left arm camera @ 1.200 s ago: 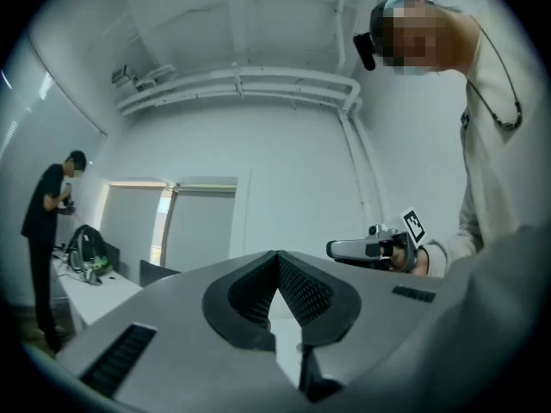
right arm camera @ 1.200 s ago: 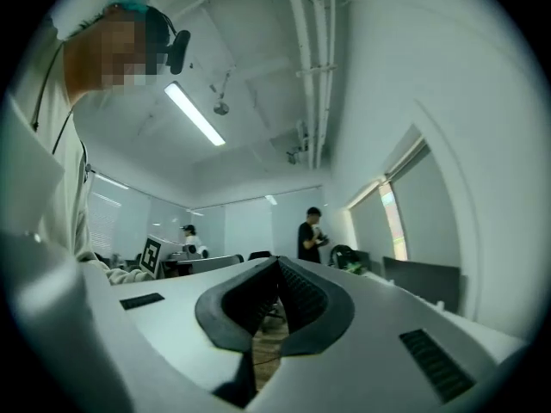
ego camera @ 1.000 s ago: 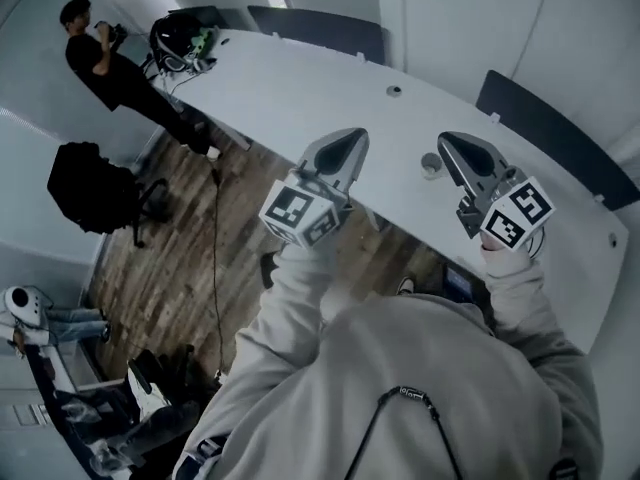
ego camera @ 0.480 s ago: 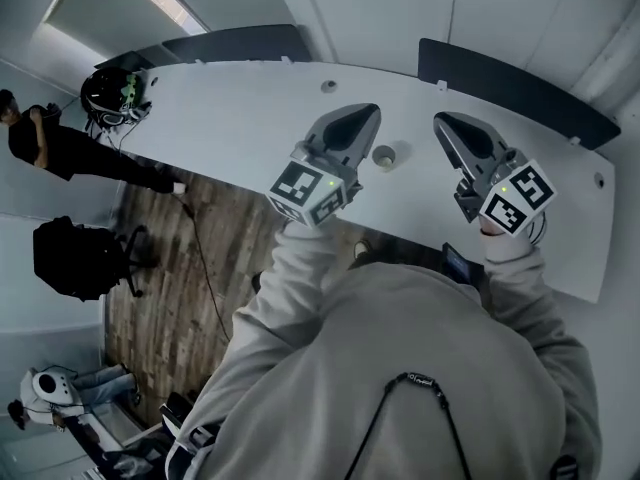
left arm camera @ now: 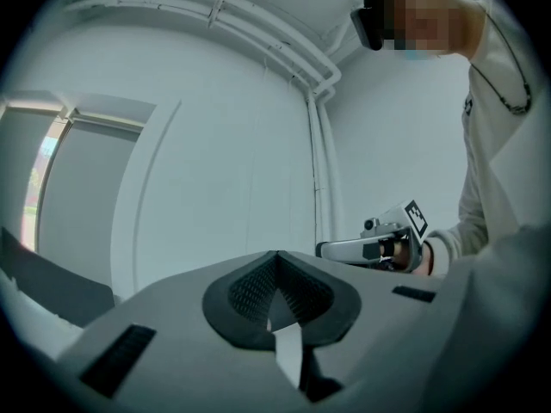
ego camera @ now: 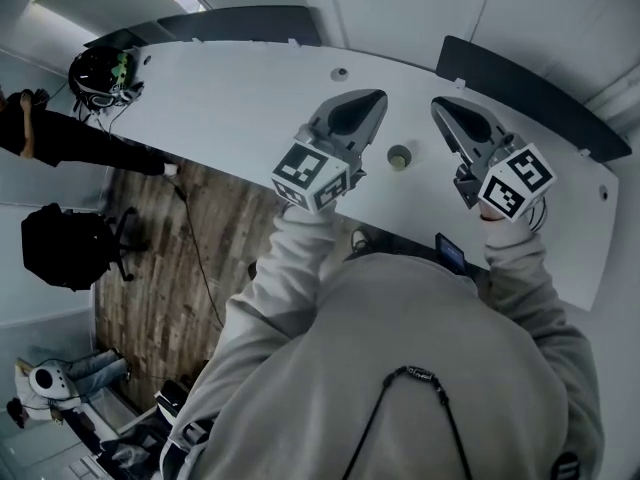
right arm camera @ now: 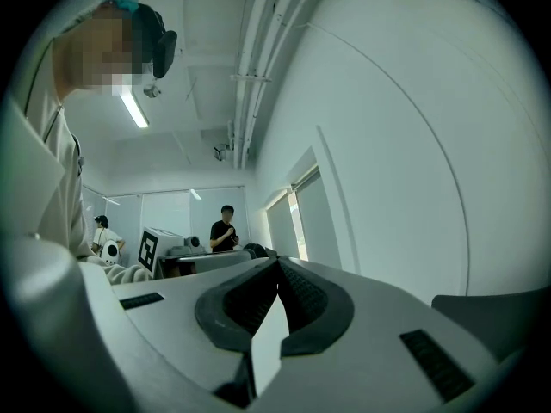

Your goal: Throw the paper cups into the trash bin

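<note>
Single small paper cup [ego camera: 399, 157], pale rim with darker inside, upright, open mouth facing up, standing alone on the long white surface [ego camera: 250, 98], near its front edge

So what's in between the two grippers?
In the head view, a paper cup stands on the white table, in the gap between the left gripper and the right gripper. Both grippers are shut and empty.

Shows paper cup [ego camera: 399, 157] now midway between left gripper [ego camera: 368, 108] and right gripper [ego camera: 445, 110], no longer beside the right one; shifts bystander in black [ego camera: 70, 140] to left edge.
</note>
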Available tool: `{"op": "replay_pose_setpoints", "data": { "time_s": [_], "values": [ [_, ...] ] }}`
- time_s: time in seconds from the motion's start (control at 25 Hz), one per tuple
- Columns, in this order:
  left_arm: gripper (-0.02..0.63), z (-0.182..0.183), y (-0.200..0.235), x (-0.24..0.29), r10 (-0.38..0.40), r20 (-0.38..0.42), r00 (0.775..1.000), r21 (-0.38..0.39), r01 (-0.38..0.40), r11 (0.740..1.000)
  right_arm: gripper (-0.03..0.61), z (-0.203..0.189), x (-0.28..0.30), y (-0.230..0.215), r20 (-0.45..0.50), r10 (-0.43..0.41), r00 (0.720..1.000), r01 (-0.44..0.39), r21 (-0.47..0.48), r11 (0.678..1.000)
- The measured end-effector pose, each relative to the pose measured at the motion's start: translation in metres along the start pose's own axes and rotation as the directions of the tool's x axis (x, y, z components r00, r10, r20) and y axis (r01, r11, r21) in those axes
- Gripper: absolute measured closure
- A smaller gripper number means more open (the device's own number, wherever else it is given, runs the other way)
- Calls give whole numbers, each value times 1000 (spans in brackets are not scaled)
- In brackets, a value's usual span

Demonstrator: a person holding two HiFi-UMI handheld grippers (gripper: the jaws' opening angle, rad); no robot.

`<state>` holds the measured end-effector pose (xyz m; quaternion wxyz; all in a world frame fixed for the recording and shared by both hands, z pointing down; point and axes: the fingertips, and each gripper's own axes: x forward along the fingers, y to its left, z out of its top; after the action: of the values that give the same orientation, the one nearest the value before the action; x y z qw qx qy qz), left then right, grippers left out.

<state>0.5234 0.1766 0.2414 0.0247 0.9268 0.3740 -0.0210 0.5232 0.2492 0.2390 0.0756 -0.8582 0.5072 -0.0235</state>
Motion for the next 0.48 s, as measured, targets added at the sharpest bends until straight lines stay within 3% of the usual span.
{"op": "replay_pose_setpoints", "data": {
  "time_s": [0.2, 0.48],
  "values": [
    [614, -55, 46, -2, 36, -57, 998, -43, -39, 998, 560, -59, 37, -29, -122, -35, 992, 42, 56, 998],
    [614, -125, 79, -4, 57, -138, 989, -133, -76, 988, 560, -138, 57, -68, -293, -117, 949, 149, 88, 985]
  ]
}}
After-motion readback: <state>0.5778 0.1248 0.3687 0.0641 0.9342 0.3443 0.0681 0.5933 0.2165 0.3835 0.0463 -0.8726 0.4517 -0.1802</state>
